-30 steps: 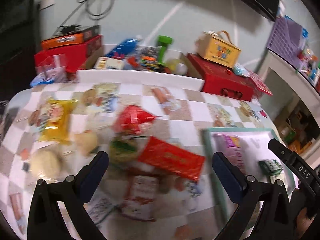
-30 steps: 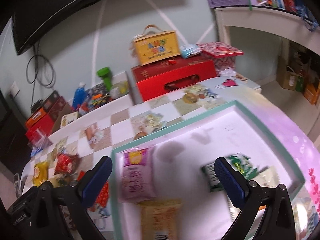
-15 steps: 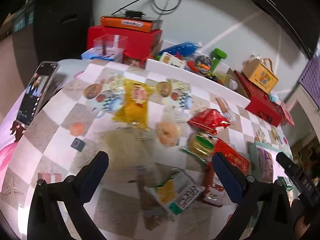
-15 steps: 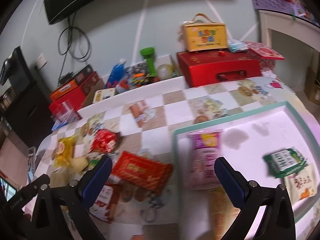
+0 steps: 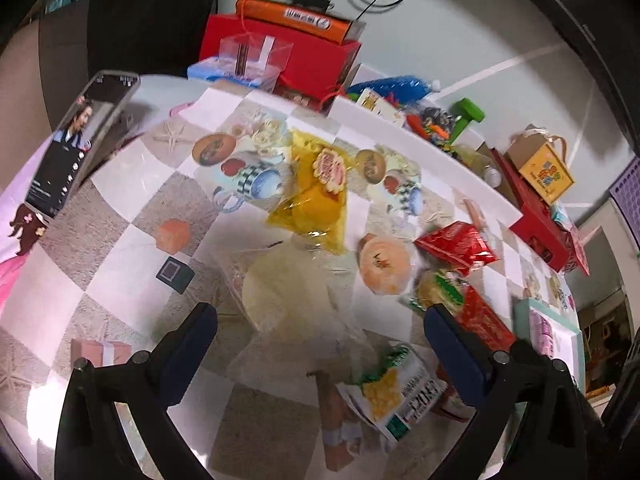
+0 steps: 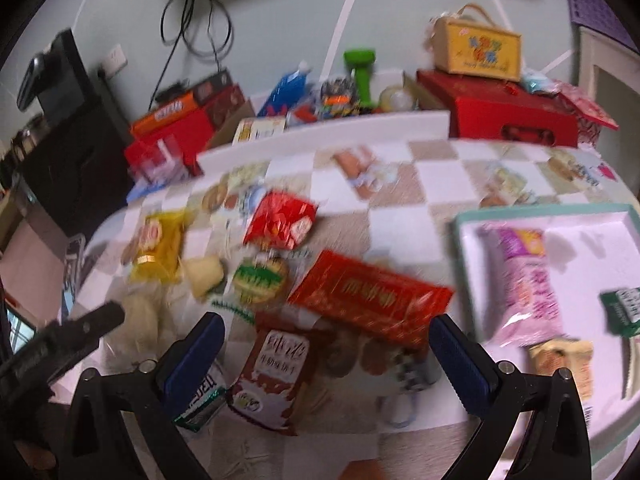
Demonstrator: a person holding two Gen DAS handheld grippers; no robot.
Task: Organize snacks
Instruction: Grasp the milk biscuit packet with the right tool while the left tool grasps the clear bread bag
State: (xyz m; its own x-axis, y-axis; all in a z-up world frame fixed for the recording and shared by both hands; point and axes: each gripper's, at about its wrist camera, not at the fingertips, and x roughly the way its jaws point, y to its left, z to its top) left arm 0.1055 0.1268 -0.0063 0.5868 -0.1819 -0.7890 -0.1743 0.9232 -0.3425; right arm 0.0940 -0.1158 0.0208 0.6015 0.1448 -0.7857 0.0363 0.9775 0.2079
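Crinkly foil and clear film packets lie scattered on the checkered tablecloth [image 5: 120, 248], and the teal-rimmed tray [image 6: 540, 212] at the right already holds a pink packet [image 6: 524, 280], a green packet [image 6: 622, 310] and a tan one [image 6: 560, 362]. Both grippers hang empty with their jaws spread wide: the left gripper [image 5: 320, 340] over a pale clear-wrapped bun [image 5: 288, 292], the right gripper [image 6: 326, 350] over a brown milk-print pouch [image 6: 272, 376] and a long red packet [image 6: 372, 300].

The step in hand looks like choosing the next snack for the tray. The bun is probably soft, so a light pinch across its wrapper would serve better than a hard squeeze. The long red packet partly overlies its neighbours; taking it by a free end should avoid dragging them.

Open cloth lies to the left, toward a phone [image 5: 76, 148] propped at the table's edge. The yellow packet [image 5: 320, 188] and red crisp bag [image 5: 456, 246] sit farther back, near a white ledge [image 5: 420, 148]. The tray's far half has bare room. A corn-print packet [image 5: 396, 392] sits just beside the near edge, where a nudge might tip it off.
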